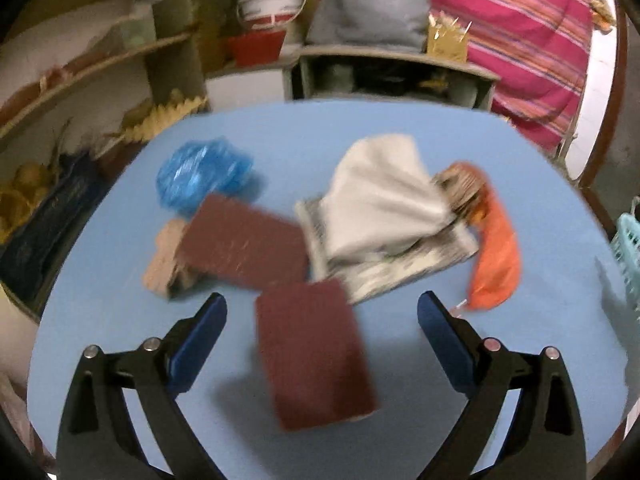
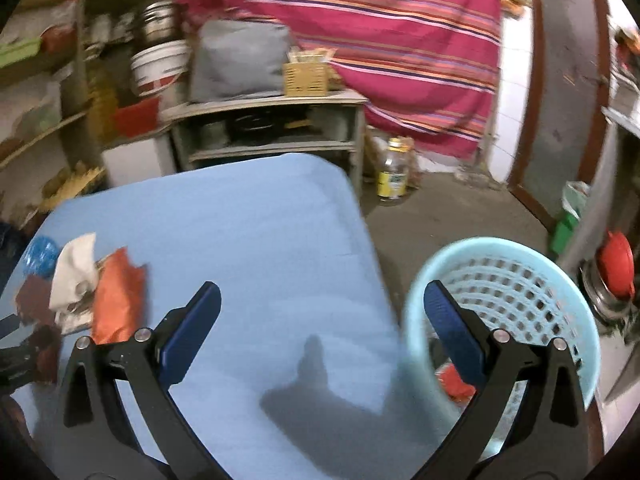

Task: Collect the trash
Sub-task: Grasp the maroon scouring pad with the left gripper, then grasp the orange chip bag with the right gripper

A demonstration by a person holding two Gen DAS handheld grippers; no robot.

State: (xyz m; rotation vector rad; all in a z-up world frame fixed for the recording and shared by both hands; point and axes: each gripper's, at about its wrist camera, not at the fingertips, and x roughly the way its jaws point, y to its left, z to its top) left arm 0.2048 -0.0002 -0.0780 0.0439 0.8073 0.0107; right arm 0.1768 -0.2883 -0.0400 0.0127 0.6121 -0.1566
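Observation:
In the left wrist view my left gripper is open above the blue table, with a dark red sheet lying between its fingers. A second dark red sheet, a blue plastic bag, a white cloth on a newspaper, an orange wrapper and a tan scrap lie beyond. In the right wrist view my right gripper is open and empty over the table's right edge, beside a light blue basket holding a red scrap.
Cluttered shelves stand at the left, and a low cabinet with a grey bag stands behind the table. A striped red cloth hangs at the back. A jar stands on the floor. The trash pile sits far left in the right wrist view.

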